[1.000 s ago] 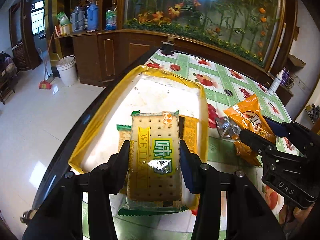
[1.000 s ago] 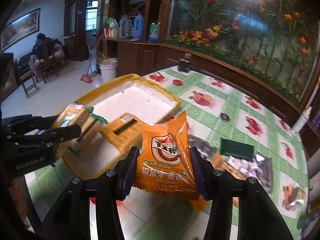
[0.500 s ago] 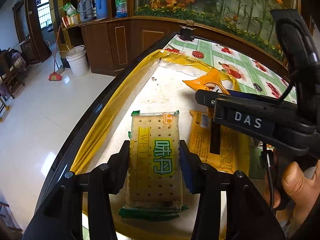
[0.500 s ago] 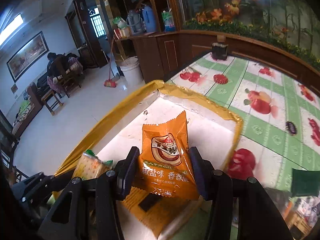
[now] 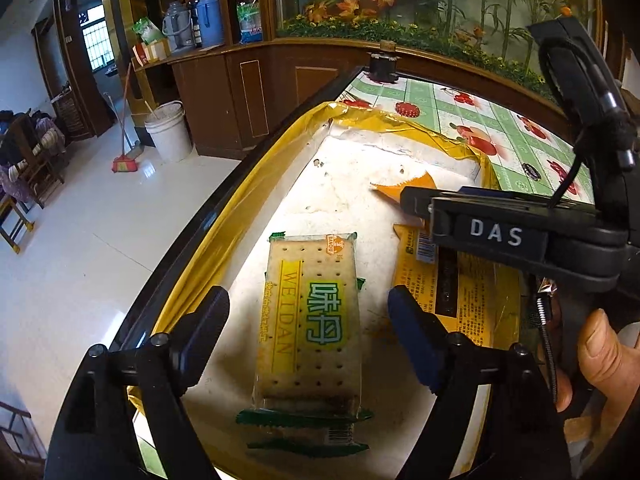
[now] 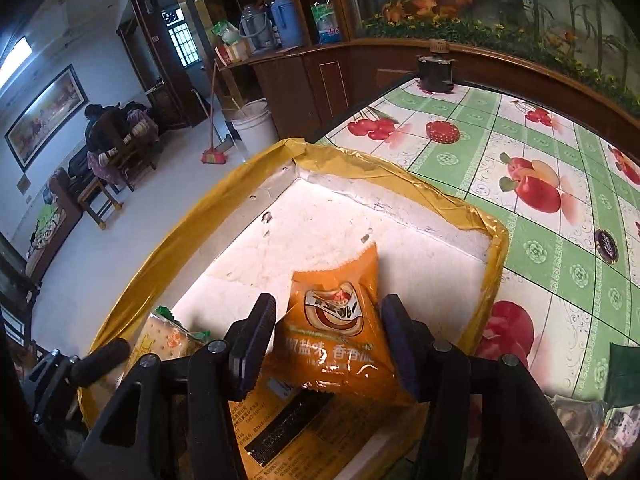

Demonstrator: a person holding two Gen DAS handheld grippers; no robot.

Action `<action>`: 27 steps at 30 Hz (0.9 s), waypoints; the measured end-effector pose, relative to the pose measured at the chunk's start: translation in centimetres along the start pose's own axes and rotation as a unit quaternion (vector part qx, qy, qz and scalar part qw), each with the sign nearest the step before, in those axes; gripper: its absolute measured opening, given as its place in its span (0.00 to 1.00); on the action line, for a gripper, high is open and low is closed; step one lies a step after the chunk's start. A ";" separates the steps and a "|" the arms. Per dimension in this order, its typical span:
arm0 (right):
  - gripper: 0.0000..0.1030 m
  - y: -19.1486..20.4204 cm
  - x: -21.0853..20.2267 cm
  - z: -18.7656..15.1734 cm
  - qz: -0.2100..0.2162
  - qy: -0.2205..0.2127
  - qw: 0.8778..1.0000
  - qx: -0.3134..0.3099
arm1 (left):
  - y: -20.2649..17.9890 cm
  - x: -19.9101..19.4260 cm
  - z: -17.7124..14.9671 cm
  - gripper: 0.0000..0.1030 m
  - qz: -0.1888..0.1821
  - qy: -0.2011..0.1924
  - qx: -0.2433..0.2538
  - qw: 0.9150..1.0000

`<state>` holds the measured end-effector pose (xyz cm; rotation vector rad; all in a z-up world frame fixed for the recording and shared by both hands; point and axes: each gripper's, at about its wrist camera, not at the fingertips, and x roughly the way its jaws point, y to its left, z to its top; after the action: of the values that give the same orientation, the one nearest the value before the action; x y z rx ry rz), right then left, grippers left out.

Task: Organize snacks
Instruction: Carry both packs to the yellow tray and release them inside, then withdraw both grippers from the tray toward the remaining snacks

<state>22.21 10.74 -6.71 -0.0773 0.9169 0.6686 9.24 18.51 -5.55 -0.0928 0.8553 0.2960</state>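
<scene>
The fruit-patterned tabletop (image 6: pixel 552 208) carries a yellow-rimmed white tray (image 5: pixel 224 240); inside, the cracker pack (image 5: pixel 312 320) lies flat, long axis pointing away, between the left gripper (image 5: pixel 308 320) fingers, which are opening clear of it; beside it a flat orange packet (image 5: pixel 460 292); the right gripper (image 6: pixel 328 344) fingers are opening around the orange snack bag (image 6: pixel 336 320), top tilted away.

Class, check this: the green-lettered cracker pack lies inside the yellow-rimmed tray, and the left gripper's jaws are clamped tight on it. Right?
Not quite. The cracker pack does lie in the tray, but the left gripper is not clamping it: its jaws are opening, clear of both sides, in the left wrist view.
</scene>
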 end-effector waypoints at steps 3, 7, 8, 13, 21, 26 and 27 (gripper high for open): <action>0.61 -0.5 -1.6 -0.4 0.005 -0.013 1.000 0.011 | -0.2 -0.6 -0.3 0.80 0.005 -0.008 0.004 1.000; 0.72 -1.2 -4.9 -1.4 0.010 -0.040 0.999 0.023 | -0.6 -1.6 -0.8 0.80 0.000 -0.012 0.006 1.000; 0.72 -1.5 -5.7 -1.8 0.009 -0.046 0.999 0.025 | -0.7 -1.9 -0.9 0.80 -0.003 -0.014 0.006 1.000; 0.72 -2.8 -8.7 -3.2 0.001 -0.064 0.997 0.041 | -1.6 -3.5 -1.1 0.80 -0.004 -0.032 0.015 0.999; 0.74 -4.6 -11.5 -5.8 -0.017 -0.069 0.996 0.059 | -3.1 -5.2 -1.5 0.80 -0.014 -0.043 0.023 0.999; 0.74 -5.7 -13.1 -7.8 -0.027 -0.072 0.994 0.072 | -4.1 -5.9 -2.1 0.80 -0.025 -0.043 0.028 0.998; 0.74 -6.0 -13.4 -8.2 -0.030 -0.072 0.994 0.075 | -4.3 -6.0 -2.1 0.80 -0.028 -0.042 0.029 0.998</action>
<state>14.15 -3.50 -2.93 0.0753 0.8197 0.5405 5.21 12.70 -2.58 -0.0498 0.7768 0.2208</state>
